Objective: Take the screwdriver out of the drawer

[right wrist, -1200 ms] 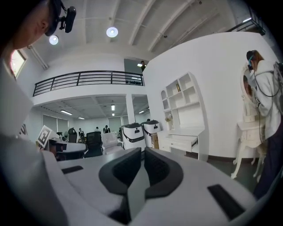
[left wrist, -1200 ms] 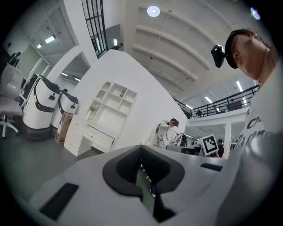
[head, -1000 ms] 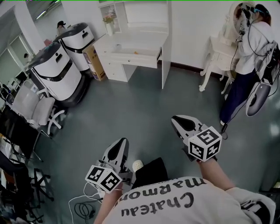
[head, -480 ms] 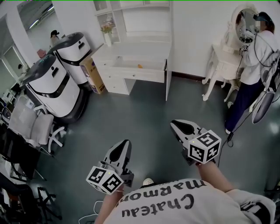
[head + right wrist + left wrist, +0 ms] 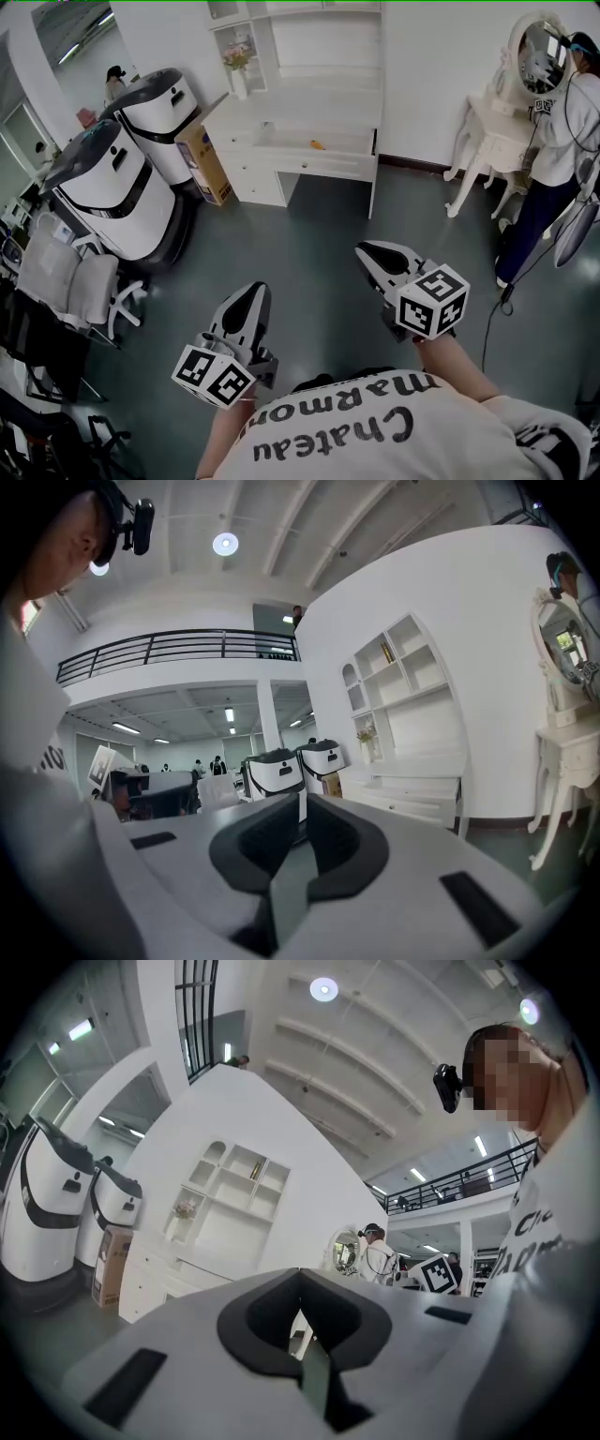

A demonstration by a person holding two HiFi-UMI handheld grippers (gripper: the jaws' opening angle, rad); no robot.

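L gripper (image 5: 253,292): jaws together, nothing between them – I hold it level, tips toward the desk.
R gripper (image 5: 367,251): jaws together too, empty; just right of the L one and a bit further fwd.
Desk (image 5: 309,103): white, straight ahead of both tips, well apart from them.
Drawer (image 5: 281,161): pulled open at the desk front, facing the tips.
Screwdriver: a small orange item (image 5: 318,144) lies in the open drawer, toward its R end – too small for me to tell if that's it. Neither gripper is near it.
Machines (image 5: 108,178): two white-and-black units, fwd-left of the L gripper.
Cardboard box (image 5: 204,159): between the machines and the desk.
Vanity table (image 5: 497,122): white, w/ round mirror, fwd-right of the R gripper.
Person (image 5: 562,141): stands at the vanity, well apart from the R gripper.
Chair (image 5: 66,262): white, left of the L gripper.
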